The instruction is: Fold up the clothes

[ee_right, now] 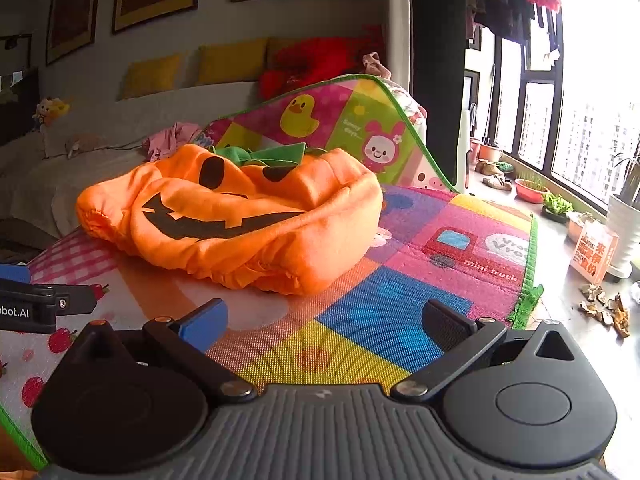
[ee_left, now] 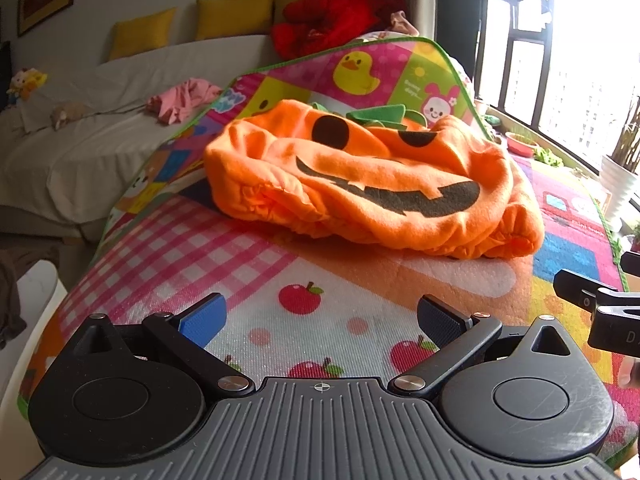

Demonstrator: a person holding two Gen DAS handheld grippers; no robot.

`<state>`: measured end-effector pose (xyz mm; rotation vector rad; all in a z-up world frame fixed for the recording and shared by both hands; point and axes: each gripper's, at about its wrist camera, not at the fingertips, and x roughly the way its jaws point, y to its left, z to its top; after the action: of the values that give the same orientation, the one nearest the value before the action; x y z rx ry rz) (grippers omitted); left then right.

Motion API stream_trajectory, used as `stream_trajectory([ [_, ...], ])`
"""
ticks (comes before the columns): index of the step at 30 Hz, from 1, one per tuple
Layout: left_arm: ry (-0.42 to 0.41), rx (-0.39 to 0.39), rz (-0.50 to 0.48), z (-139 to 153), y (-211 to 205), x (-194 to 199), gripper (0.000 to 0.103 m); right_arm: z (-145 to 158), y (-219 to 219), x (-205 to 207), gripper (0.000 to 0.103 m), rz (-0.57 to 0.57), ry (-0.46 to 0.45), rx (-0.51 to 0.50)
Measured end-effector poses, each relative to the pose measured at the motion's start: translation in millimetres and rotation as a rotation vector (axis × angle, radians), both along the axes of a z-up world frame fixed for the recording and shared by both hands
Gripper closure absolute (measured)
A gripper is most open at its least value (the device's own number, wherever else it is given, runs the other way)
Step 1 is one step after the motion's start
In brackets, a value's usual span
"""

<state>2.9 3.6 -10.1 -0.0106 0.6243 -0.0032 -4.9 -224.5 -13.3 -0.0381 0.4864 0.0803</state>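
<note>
An orange pumpkin costume point(ee_left: 372, 184) with a black jack-o'-lantern face and green collar lies crumpled on a colourful play mat point(ee_left: 320, 300). It also shows in the right wrist view point(ee_right: 240, 220). My left gripper point(ee_left: 320, 320) is open and empty, a short way in front of the costume's near edge. My right gripper point(ee_right: 324, 320) is open and empty, in front of the costume's right side above the mat point(ee_right: 380, 320). The right gripper's body point(ee_left: 600, 312) shows at the right edge of the left wrist view; the left gripper's body point(ee_right: 28, 304) shows at the left edge of the right wrist view.
A grey sofa point(ee_left: 80, 140) with yellow cushions, a pink garment point(ee_left: 180, 100) and a red pile point(ee_left: 328, 20) lies behind the mat. The mat's far end curls up point(ee_right: 340, 120). Windows, plant pots point(ee_right: 556, 204) and a book point(ee_right: 592, 252) are on the floor at right.
</note>
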Motion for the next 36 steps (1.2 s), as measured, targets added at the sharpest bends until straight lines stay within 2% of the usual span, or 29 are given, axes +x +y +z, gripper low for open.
stream_trajectory([
  [36, 0.004, 0.021, 0.010, -1.9, 3.4, 5.5, 0.000, -5.9, 1.6, 5.4, 0.000, -0.004, 0.013, -0.039],
])
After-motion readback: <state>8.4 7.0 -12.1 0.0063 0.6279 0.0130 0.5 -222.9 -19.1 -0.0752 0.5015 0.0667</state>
